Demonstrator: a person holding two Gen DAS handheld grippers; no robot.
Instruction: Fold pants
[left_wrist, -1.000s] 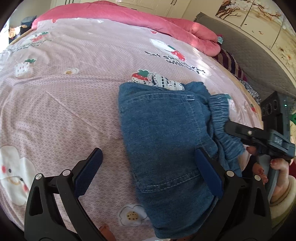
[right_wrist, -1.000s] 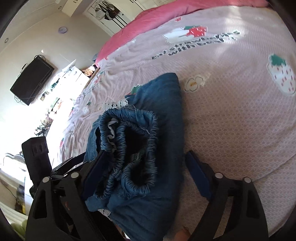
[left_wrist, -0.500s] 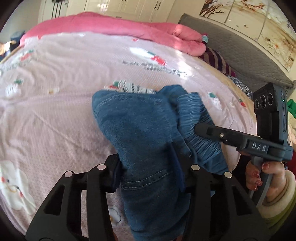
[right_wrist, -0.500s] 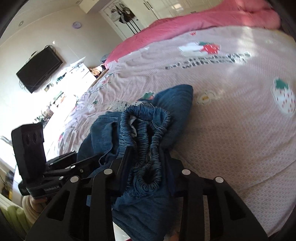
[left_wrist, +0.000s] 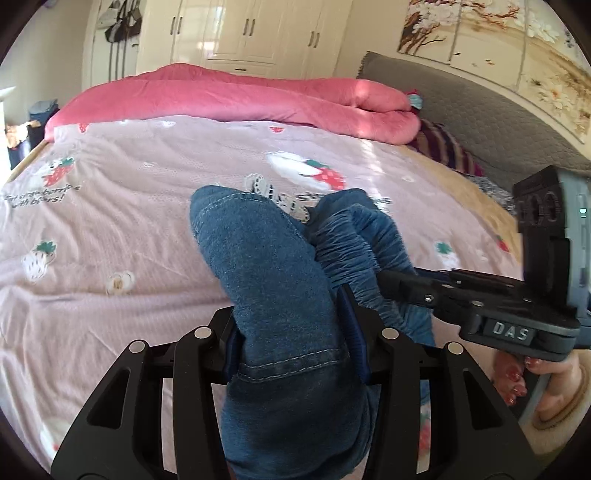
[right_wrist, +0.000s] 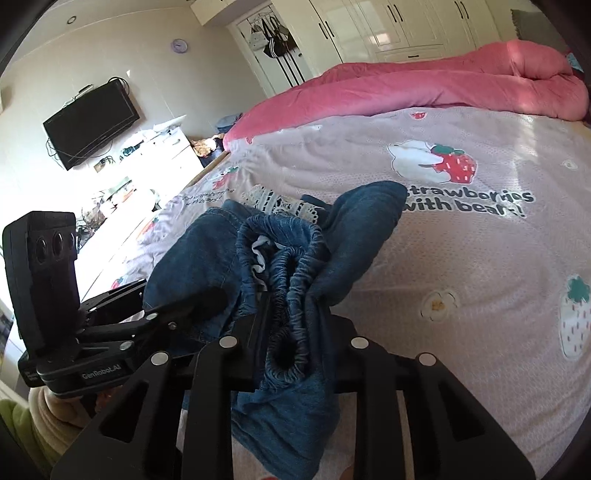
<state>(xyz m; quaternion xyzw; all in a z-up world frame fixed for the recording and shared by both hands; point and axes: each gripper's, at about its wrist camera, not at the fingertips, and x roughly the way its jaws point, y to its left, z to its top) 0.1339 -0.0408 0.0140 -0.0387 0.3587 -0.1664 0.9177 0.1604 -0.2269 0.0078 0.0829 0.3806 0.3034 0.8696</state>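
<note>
Pants (left_wrist: 280, 288) gripped from two sides over the bed (left_wrist: 110, 229), bunched into a thick denim bundle.

Left gripper (left_wrist: 291, 332) has its jaws narrowed onto the folded denim body near a stitched seam, pads pressing the cloth from both sides. Right gripper (right_wrist: 295, 332) has its jaws closing on the gathered elastic waistband, which sits pinched between them. The bundle is lifted above the pink strawberry-print sheet near the bed's near edge, its far end drooping toward the sheet. A pink quilt (left_wrist: 229, 99) lies along the bed's far edge. A hand (left_wrist: 535, 380) holds the right gripper's handle.
</note>
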